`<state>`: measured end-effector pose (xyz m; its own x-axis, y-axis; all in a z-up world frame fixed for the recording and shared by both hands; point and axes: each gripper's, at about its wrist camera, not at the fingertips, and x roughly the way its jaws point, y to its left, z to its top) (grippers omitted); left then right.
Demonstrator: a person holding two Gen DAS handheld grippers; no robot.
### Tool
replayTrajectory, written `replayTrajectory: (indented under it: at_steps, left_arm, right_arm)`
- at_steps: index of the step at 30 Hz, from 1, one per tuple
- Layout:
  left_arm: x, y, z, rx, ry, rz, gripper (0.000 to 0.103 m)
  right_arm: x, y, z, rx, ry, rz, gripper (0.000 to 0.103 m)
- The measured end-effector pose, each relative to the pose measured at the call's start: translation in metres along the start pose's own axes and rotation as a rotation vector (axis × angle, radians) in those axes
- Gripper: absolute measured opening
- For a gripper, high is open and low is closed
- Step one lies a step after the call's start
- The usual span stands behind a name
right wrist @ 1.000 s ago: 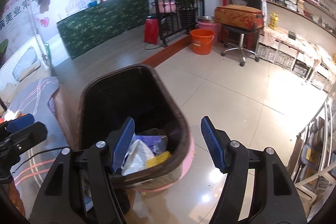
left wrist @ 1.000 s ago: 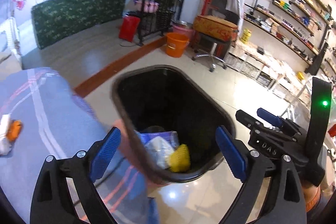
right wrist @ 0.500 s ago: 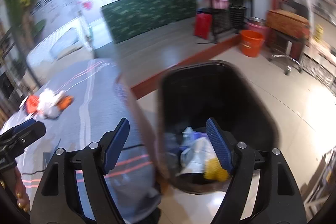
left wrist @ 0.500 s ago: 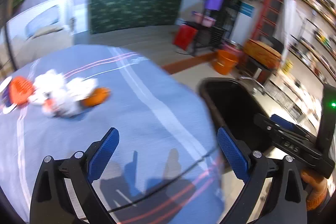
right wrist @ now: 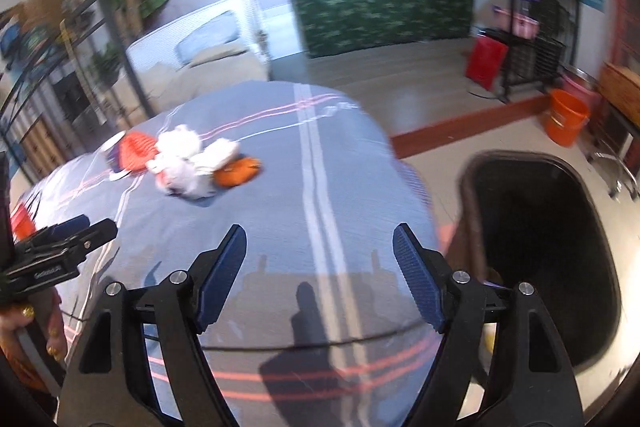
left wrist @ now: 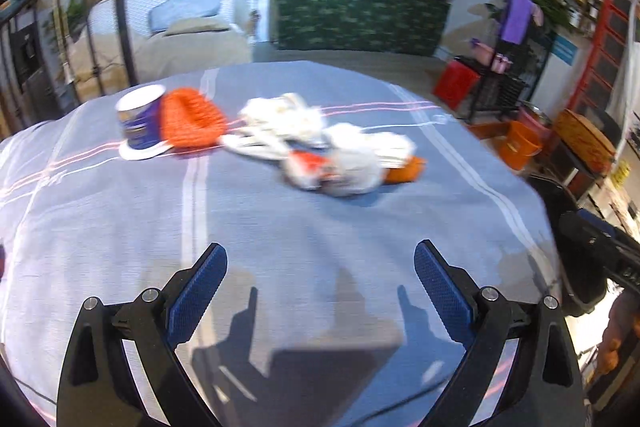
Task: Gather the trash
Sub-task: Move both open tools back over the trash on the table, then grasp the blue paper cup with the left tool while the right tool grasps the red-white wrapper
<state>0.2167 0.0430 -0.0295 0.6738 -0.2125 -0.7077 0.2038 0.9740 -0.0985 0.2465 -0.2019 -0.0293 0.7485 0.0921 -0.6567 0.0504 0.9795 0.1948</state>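
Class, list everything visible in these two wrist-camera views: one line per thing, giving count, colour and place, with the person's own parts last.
paper cup: one, white and purple, far left of the trash cluster
net piece: one, orange, against the cup
crumpled wrappers: a pile, white, mid-table
orange item: one, right edge of the pile
tablecloth: one, grey-blue striped, covering the table
trash bin: one, black, on the floor right of the table
bucket: one, orange, on the floor beyond the bin
left gripper: black, blue pads, open, empty
right gripper: same, open, empty
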Motion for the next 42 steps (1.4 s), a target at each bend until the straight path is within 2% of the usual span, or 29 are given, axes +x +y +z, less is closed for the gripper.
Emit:
replayTrajectory:
  at_steps: [7, 14, 21, 22, 24, 26, 29, 35, 42]
  left_arm:
    - [0.009, 0.070, 0.021, -0.095, -0.016, 0.090, 0.093]
    - [0.018, 0.127, 0.043, -0.154, -0.028, 0.161, 0.093]
    - [0.036, 0.176, 0.055, -0.184, 0.016, 0.207, 0.093]
    - [0.039, 0.182, 0.057, -0.188, 0.024, 0.211, 0.093]
    - [0.048, 0.190, 0.059, -0.185, 0.040, 0.221, 0.093]
    - [0.056, 0.195, 0.063, -0.177, 0.049, 0.230, 0.093]
    - [0.069, 0.198, 0.068, -0.159, 0.060, 0.230, 0.093]
    - [0.096, 0.200, 0.091, -0.124, 0.088, 0.220, 0.093]
    - [0.114, 0.194, 0.110, -0.096, 0.054, 0.226, 0.093]
  right_arm:
    - [0.031, 0.062, 0.022, -0.096, 0.048, 0.154, 0.075]
    - [0.074, 0.124, 0.040, -0.248, 0.091, 0.233, 0.071]
    - [0.127, 0.160, 0.055, -0.349, 0.150, 0.216, 0.061]
    - [0.133, 0.162, 0.054, -0.356, 0.159, 0.211, 0.057]
    - [0.147, 0.165, 0.051, -0.375, 0.197, 0.196, 0.044]
    - [0.153, 0.165, 0.048, -0.379, 0.220, 0.176, 0.018]
    - [0.147, 0.164, 0.047, -0.364, 0.228, 0.215, 0.008]
    - [0.125, 0.170, 0.045, -0.361, 0.193, 0.256, 0.005]
    - [0.113, 0.173, 0.036, -0.330, 0.197, 0.276, 0.005]
